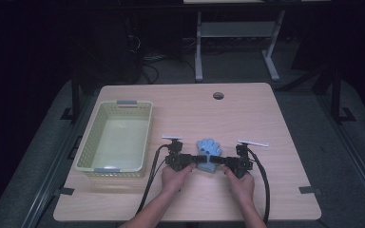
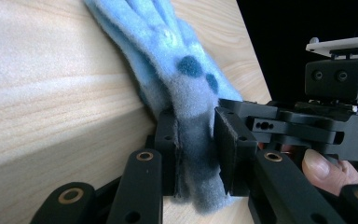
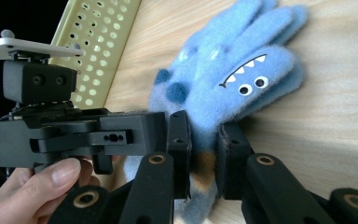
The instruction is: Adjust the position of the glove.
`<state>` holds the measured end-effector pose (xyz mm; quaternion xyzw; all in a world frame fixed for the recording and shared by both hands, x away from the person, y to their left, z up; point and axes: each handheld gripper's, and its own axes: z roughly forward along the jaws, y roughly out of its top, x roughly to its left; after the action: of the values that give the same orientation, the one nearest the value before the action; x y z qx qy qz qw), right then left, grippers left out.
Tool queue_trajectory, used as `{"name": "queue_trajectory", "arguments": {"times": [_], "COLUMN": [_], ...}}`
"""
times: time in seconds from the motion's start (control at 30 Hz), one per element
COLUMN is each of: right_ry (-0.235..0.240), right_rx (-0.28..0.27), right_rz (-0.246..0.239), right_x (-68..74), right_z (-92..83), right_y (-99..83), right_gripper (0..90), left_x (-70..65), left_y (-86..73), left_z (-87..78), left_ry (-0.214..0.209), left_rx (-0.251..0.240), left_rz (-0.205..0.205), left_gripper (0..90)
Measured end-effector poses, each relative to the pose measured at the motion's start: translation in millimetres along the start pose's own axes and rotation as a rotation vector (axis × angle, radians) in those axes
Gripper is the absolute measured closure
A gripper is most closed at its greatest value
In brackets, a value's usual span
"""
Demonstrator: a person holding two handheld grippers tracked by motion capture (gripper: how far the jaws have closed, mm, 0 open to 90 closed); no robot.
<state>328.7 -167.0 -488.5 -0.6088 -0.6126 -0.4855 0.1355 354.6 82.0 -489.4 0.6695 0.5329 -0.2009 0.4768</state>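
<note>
A fuzzy blue glove (image 1: 209, 153) lies on the wooden table (image 1: 266, 118), with dark blue spots and a monster face on its fingers (image 3: 249, 77). My left gripper (image 1: 193, 160) is shut on the glove's cuff from the left; in the left gripper view the fabric (image 2: 186, 88) is pinched between the jaws of the left gripper (image 2: 196, 156). My right gripper (image 1: 224, 162) is shut on the same cuff from the right, and the right gripper (image 3: 204, 154) squeezes the blue and orange cuff. Each gripper's body faces the other across the glove.
A pale yellow perforated basket (image 1: 88, 142) stands on the table's left side, its wall (image 3: 100, 42) visible beyond the left gripper. A round cable hole (image 1: 218, 95) sits near the far edge. A white desk frame (image 1: 237, 33) stands on the floor behind.
</note>
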Motion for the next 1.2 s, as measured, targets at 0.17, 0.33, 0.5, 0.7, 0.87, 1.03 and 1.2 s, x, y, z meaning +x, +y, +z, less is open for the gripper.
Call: {"name": "queue_trajectory", "arguments": {"times": [0.17, 0.33, 0.5, 0.7, 0.87, 1.03, 1.2], "right_ry": [0.007, 0.017, 0.023, 0.033, 0.038, 0.051, 0.058], "right_rx": [-0.003, -0.020, -0.033, -0.046, -0.048, -0.058, -0.060], "right_rz": [-0.011, -0.032, -0.050, -0.071, -0.087, -0.099, -0.122], "right_x": [4.8, 12.0, 21.4, 33.5, 42.5, 52.7, 64.4], "right_z": [-1.8, -7.3, -11.9, -14.3, -15.7, -18.3, -18.7], "right_y": [1.4, 6.1, 11.5, 17.6, 21.9, 27.0, 33.4], "right_gripper": [78.2, 78.3, 78.5, 78.5, 78.5, 78.5, 78.5], "left_x": [-2.8, -11.5, -18.3, -25.3, -31.1, -38.1, -43.9], "left_y": [2.7, 8.7, 13.4, 19.9, 23.9, 29.1, 34.4], "left_z": [-3.5, -9.2, -15.7, -25.8, -33.3, -42.7, -53.2], "left_ry": [-0.005, -0.013, -0.019, -0.019, -0.019, -0.027, -0.026], "left_rx": [-0.002, -0.014, -0.034, -0.048, -0.057, -0.068, -0.081], "left_rz": [0.014, 0.039, 0.050, 0.076, 0.090, 0.106, 0.123], "left_gripper": [71.4, 71.4, 71.4, 71.4, 71.4, 71.4, 71.4]}}
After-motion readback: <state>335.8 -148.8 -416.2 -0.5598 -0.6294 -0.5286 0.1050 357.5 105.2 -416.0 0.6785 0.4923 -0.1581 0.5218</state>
